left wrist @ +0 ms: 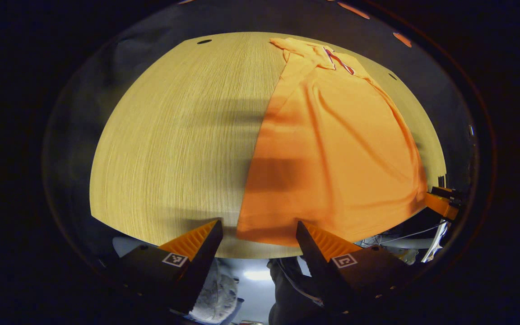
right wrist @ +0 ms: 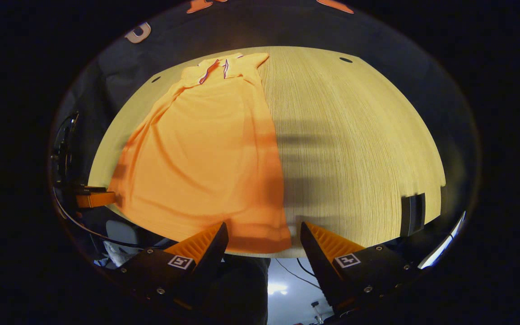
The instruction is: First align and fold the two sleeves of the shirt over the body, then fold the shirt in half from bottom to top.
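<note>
An orange shirt lies flat on the wooden table, collar at the far end, sleeves folded in over the body so its outline is a long narrow strip. My left gripper is open just short of the hem's left corner, nothing between its fingers. In the right gripper view the same shirt stretches away on the left half of the table. My right gripper is open at the hem's right corner, holding nothing. The other gripper shows at the hem's far left corner.
The table's near edge runs just in front of both grippers, with floor and a person's dark clothing below it. A dark block stands at the table's right edge. Small holes mark the far tabletop. Bare wood lies beside the shirt.
</note>
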{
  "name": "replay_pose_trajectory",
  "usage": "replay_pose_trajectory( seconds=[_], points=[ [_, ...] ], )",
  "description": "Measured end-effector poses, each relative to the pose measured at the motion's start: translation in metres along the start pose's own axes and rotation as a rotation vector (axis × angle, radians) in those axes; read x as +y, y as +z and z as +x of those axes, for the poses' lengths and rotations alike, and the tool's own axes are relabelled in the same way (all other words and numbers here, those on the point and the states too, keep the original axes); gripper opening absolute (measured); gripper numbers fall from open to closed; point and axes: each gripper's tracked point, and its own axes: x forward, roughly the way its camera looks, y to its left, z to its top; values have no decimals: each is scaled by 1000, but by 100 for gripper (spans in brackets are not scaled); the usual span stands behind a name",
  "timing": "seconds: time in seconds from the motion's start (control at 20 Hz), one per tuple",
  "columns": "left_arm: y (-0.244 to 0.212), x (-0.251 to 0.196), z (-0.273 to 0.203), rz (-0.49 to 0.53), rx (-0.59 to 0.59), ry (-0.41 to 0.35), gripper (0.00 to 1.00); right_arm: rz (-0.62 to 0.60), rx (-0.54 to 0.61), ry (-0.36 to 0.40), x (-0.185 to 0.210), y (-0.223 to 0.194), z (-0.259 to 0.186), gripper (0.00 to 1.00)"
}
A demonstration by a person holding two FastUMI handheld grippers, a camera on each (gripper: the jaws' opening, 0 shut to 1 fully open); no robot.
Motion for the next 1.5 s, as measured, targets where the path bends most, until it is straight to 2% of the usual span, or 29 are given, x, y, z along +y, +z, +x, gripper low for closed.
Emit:
replay_pose_trajectory(
  seconds=[0.1, 0.35, 0.5, 0.65, 0.85, 0.95, 1.05, 1.15, 1.2, 1.25, 1.3, 1.35, 1.4, 1.5],
  points=[
    [-2, 5, 2, 46, 27, 38, 98, -13, 35, -20, -3, -5, 2, 98],
    [2, 2, 0, 70, 40, 38, 99, -13, 73, -30, -3, -10, 3, 98],
    [2, 3, 0, 62, 74, 42, 99, -10, 133, -26, 2, -18, -3, 98],
    [0, 2, -1, 59, 89, 45, 98, -56, 163, -77, 0, -20, -2, 98],
    [-3, 4, -2, -1, 106, 59, 97, -36, 201, -82, 2, -21, -4, 95],
    [-2, 3, -2, 13, 112, 55, 97, -39, 209, -81, 2, -20, -3, 95],
    [0, -4, 0, 38, 113, 48, 93, -42, 225, -78, 1, -22, -4, 91],
    [0, -14, 0, 66, 107, 40, 75, -52, 242, -71, 0, -22, -7, 78],
    [0, -20, -1, 78, 106, 34, 59, -20, 246, -59, 2, -23, -7, 51],
    [0, -29, 0, 80, 109, 26, 40, 8, 246, -54, 3, -24, -8, 41],
    [-3, -28, 2, 82, 119, 45, 15, 9, 251, -33, 9, -26, -7, 25],
    [-1, -29, 1, 113, 123, 54, 10, -18, 257, -27, 5, -23, -7, 24],
    [-2, -29, 1, 118, 138, 61, 10, 14, 255, -15, 5, -26, -9, 9],
    [-6, -37, 0, 90, 154, 23, 10, 58, 283, 24, 14, -26, -9, 9]
  ],
)
